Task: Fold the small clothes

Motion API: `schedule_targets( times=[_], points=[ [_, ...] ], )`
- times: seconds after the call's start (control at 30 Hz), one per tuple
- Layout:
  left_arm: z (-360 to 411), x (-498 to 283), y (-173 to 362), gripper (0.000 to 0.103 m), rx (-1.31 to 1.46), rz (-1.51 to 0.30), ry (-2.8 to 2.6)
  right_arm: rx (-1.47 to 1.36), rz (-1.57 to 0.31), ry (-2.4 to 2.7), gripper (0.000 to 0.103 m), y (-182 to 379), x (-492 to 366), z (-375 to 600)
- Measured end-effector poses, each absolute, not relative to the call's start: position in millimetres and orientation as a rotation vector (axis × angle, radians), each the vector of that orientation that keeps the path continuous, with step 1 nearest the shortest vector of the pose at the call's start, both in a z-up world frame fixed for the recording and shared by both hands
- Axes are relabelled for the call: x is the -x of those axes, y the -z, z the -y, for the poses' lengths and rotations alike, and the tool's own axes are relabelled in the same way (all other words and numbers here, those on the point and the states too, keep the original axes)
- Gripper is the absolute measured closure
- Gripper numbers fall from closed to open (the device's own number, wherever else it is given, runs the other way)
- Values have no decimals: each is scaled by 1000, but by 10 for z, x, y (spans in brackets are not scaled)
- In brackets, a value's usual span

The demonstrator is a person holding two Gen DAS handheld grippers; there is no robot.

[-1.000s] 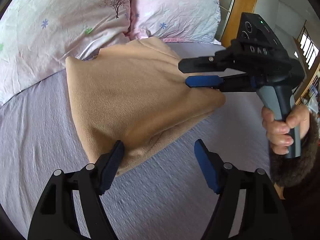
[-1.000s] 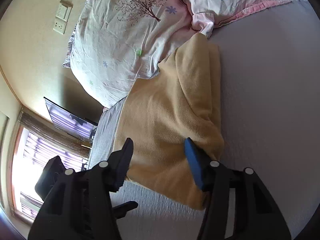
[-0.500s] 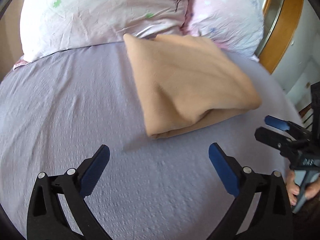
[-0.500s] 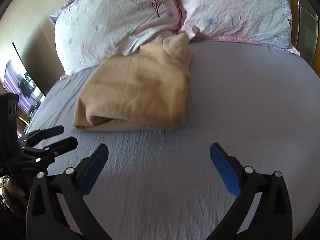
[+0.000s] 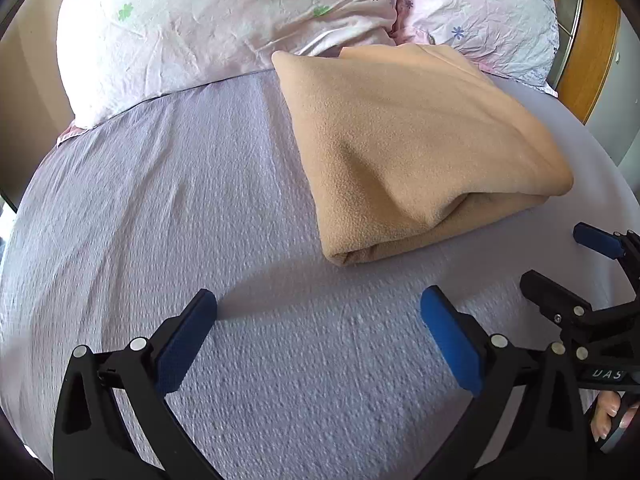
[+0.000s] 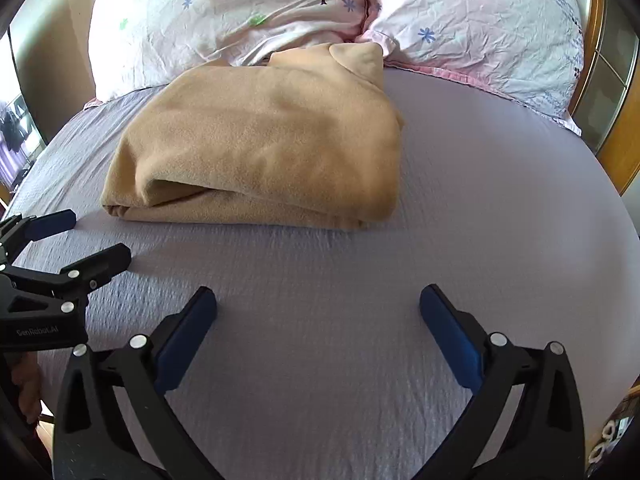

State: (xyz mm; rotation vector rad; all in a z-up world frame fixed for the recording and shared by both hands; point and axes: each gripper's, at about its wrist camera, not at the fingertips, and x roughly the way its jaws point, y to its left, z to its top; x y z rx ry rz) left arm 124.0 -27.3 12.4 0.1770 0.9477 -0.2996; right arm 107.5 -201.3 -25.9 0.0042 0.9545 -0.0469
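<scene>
A tan fleece garment (image 5: 412,148) lies folded in a thick bundle on the lilac bed sheet (image 5: 180,208), its far end against the pillows; it also shows in the right wrist view (image 6: 264,148). My left gripper (image 5: 318,328) is open and empty, hovering over bare sheet in front of the garment. My right gripper (image 6: 318,326) is open and empty too, likewise short of the garment. Each gripper shows at the edge of the other's view: the right gripper (image 5: 568,268) and the left gripper (image 6: 80,240), both apart from the cloth.
Two pale floral pillows (image 6: 248,8) (image 6: 480,28) lie at the head of the bed. A wooden frame (image 5: 588,40) stands at the far right. A wall and a window (image 6: 16,136) are at the left. Bare sheet (image 6: 500,200) lies right of the garment.
Both grippers have let go of the garment, opened wide and pulled back toward the foot of the bed. The folded garment now lies by itself.
</scene>
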Motion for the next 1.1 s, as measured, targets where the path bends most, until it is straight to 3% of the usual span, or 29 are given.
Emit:
schedule_targets(
  times=[1.1],
  points=[
    [283,-1205,-135,1,-185,-941,311,-4,-952,50,2,239,-1075,2045]
  ],
)
